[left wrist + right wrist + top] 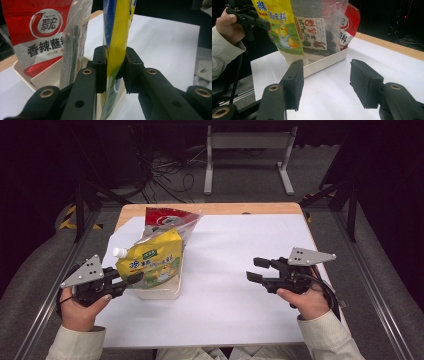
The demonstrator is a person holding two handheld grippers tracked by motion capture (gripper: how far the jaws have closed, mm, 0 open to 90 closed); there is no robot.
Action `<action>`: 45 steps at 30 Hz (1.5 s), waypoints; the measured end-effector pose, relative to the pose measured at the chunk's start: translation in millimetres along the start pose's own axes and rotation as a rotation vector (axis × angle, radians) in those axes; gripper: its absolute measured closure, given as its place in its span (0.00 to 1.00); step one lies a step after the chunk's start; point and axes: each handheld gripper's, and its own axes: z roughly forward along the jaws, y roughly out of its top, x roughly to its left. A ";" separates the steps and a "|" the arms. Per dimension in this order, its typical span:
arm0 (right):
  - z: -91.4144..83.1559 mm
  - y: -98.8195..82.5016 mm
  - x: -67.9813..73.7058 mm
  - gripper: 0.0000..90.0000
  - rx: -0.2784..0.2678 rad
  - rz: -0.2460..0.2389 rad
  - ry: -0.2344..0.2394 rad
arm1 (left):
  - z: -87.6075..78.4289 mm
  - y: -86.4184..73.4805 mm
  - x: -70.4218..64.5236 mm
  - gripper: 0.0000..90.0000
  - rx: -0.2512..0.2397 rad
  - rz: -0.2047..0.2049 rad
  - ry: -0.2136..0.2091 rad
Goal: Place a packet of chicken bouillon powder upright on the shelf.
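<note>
white bench under dark surroundings. left hand-held gripper clamps yellow spouted pouch at white tray; red bag reads 翠宏 香辣蘸. right hand-held gripper gapes, holding nothing.

Three pouches, one tray

surface: wooden table, its bare wood strip showing at 12 o'clock | cover: white sheet spread over nearly the whole top | directly on it: white tray at 9 o'clock, holding upright pouches
</note>
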 end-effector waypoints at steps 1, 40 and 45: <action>0.3 -0.2 0.0 0.49 0.000 0.002 0.001 | 1.2 -0.6 0.6 0.83 0.004 0.005 0.003; 6.3 -6.0 -2.3 0.46 0.024 0.026 -0.007 | 21.6 -29.7 23.7 0.83 0.015 -0.094 -0.067; 6.9 -6.4 -2.1 0.46 0.024 0.029 -0.007 | 26.1 -33.5 26.0 0.83 0.034 -0.104 -0.075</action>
